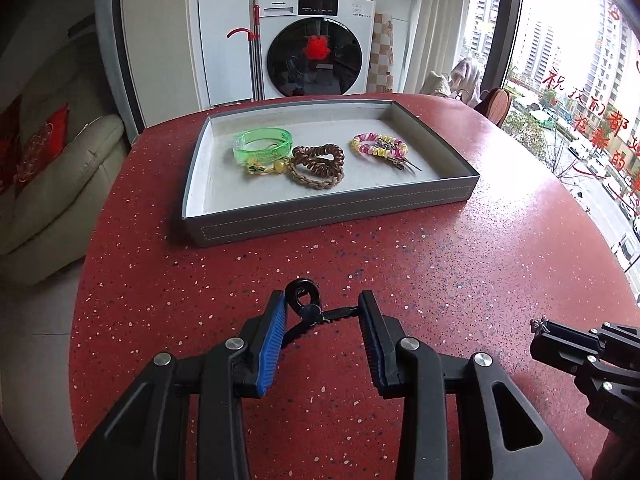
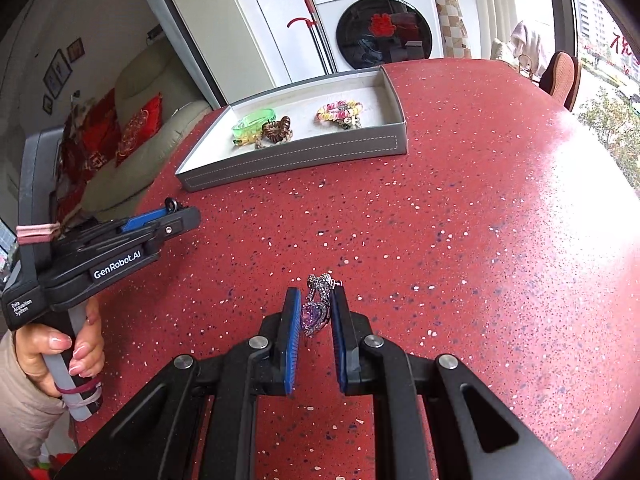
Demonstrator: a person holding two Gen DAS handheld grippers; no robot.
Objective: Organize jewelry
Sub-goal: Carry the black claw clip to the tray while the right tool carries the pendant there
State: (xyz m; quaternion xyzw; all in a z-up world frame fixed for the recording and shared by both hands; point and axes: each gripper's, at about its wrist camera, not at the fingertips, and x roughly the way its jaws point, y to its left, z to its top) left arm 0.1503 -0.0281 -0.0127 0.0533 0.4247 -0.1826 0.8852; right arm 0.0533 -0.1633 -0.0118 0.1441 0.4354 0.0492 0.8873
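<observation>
A grey tray sits on the red table and holds a green bangle, a brown coil hair tie on a braided band, and a pink-yellow coil tie with a hairpin. My left gripper is shut on a black hair clip, gripped across its width above the table. My right gripper is shut on a silver pendant with a purple heart stone. The tray also shows in the right wrist view, far ahead to the left.
The red speckled table curves away at left and right. A washing machine stands behind the tray. A sofa with red cushions is left. A window is at right. The right gripper shows in the left wrist view.
</observation>
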